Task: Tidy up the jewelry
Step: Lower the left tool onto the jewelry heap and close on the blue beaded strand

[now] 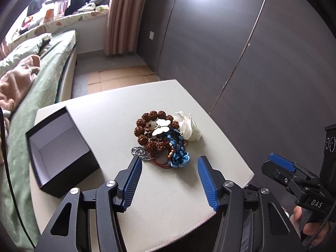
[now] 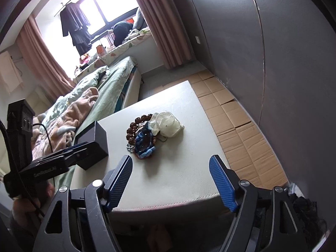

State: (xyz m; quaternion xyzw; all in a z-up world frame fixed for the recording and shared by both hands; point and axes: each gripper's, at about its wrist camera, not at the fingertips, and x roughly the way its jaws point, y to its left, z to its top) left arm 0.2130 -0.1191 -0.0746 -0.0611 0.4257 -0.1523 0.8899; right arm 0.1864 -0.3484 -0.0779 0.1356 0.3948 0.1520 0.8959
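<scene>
A small white table (image 1: pixel 172 189) stands beside a green bed (image 1: pixel 42 79). A pile of jewelry sits near the middle of the table top. In the pile is a ring of bumpy brown beads (image 1: pixel 147 130). A shiny white butterfly (image 1: pixel 160 127) lies on top of the beads. A blue knotted cord (image 1: pixel 178 153) lies on the near side of the pile, touching the beads. A silver chain (image 1: pixel 138 152) sticks out at the near left of the pile. A white cloth flower (image 1: pixel 190 127) sits on the right side, touching the other pieces.

To the left of the pile is a black box (image 1: pixel 63 151). It is open and white inside. It stands apart from the jewelry, close to the table's left edge.

The left gripper (image 1: pixel 169 180) hangs over the near part of the table, just in front of the pile. Its blue fingers (image 1: pixel 132 180) are spread wide and hold nothing. One finger tip is close to the silver chain.

The right gripper (image 2: pixel 171 180) is over the near edge of the table, farther from the pile. Its jaws are wide too, with nothing in them.

Brown cardboard (image 2: pixel 237 130) covers the floor to the right of the table, next to a dark wall (image 2: pixel 283 63).
</scene>
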